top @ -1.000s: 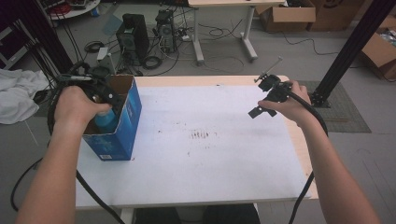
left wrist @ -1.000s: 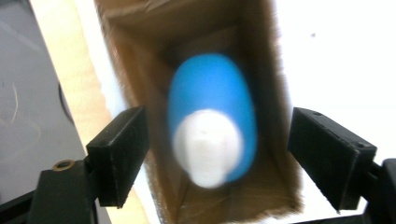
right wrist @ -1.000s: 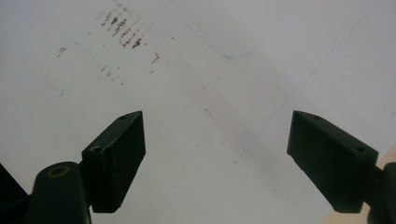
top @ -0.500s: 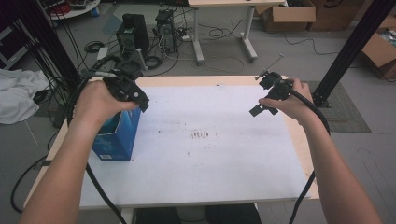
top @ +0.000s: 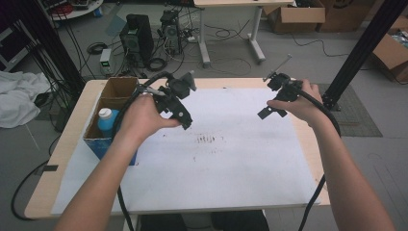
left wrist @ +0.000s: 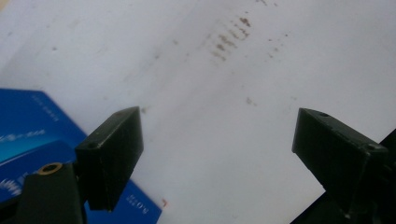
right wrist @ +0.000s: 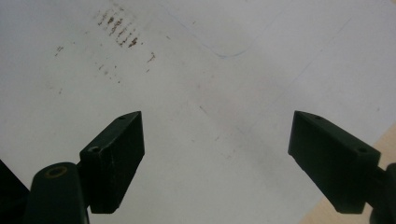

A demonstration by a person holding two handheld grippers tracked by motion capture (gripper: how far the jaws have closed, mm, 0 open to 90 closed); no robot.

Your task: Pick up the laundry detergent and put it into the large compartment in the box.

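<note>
Box (top: 109, 118): a blue carton with open brown flaps is sitting at the table's left edge, partly on the white sheet; in the left gripper view its blue side (left wrist: 32, 135) is showing pale lettering too blurred to read.
Bottle (top: 107, 121): a blue bottle with a white cap is standing inside the box, near its front end.
Left gripper (top: 185, 122): it is hovering over the sheet just right of the box, its jaws spread wide after having just been opening, with nothing between them (left wrist: 217, 149).
Right gripper (top: 265, 113): it is hanging over the sheet's right part, well apart from the box, jaws spread and gripping nothing (right wrist: 215, 154).
Sheet (top: 226, 168): white, carrying a patch of small brown marks near the middle; no writing can be made out.
Open room: the sheet between the two grippers and toward the near edge is lying bare.
Table edge (top: 53, 178): bare wood is showing as a strip left of the sheet and beside the box.
</note>
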